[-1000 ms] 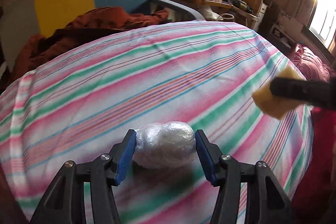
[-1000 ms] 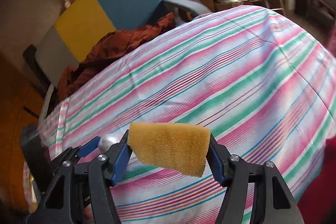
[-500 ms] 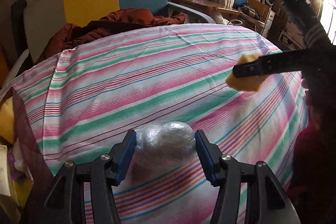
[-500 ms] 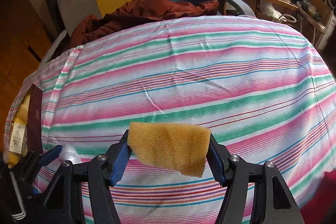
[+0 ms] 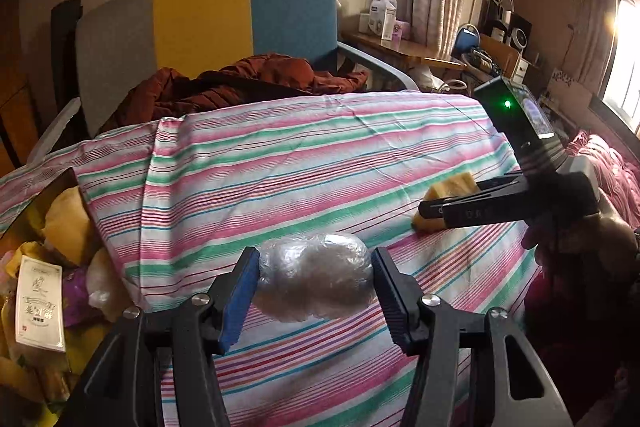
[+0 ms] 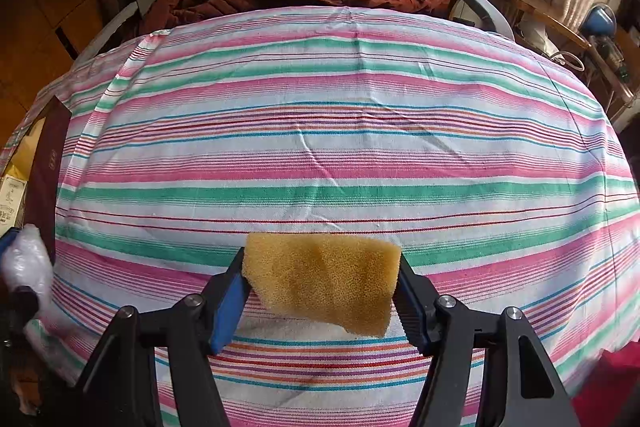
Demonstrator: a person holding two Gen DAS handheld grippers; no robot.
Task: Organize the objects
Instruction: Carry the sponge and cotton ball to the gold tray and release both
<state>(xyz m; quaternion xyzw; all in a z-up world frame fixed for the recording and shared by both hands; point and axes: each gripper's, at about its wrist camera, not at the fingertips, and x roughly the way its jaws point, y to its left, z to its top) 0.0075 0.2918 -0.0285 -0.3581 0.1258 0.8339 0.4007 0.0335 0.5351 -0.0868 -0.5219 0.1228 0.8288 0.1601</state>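
Striped cloth (image 6: 340,131) in pink, green and white covers the whole work surface, creased in a few places. Behind it stands a chair (image 5: 224,23) with a backrest in grey, yellow and blue panels, and a rust-brown garment (image 5: 240,85) lies heaped on its seat. Farther back on the right a wooden side table (image 5: 404,49) carries small boxes under curtained windows.

At the cloth's left edge an open container (image 5: 44,267) holds yellow packets and a white label with printed characters.

From the left wrist view, the left gripper (image 5: 314,285) is clamped on a plastic-wrapped bundle (image 5: 314,281), its 2 blue-padded fingers (image 5: 238,297) pressing the bundle's ends. The bundle sits low over the near part of the cloth; whether it touches the fabric cannot be told.

The right gripper (image 6: 322,291) pinches a yellow sponge (image 6: 324,285) between its fingers, the sponge tilted with its lower right corner hanging down just over the stripes. In the left wrist view the same sponge (image 5: 450,189) appears to the right of the bundle, near the cloth's right side, held by the right gripper (image 5: 432,205) with the person's hand (image 5: 580,247) behind it. A green light glows on the black unit (image 5: 516,123) atop that gripper.
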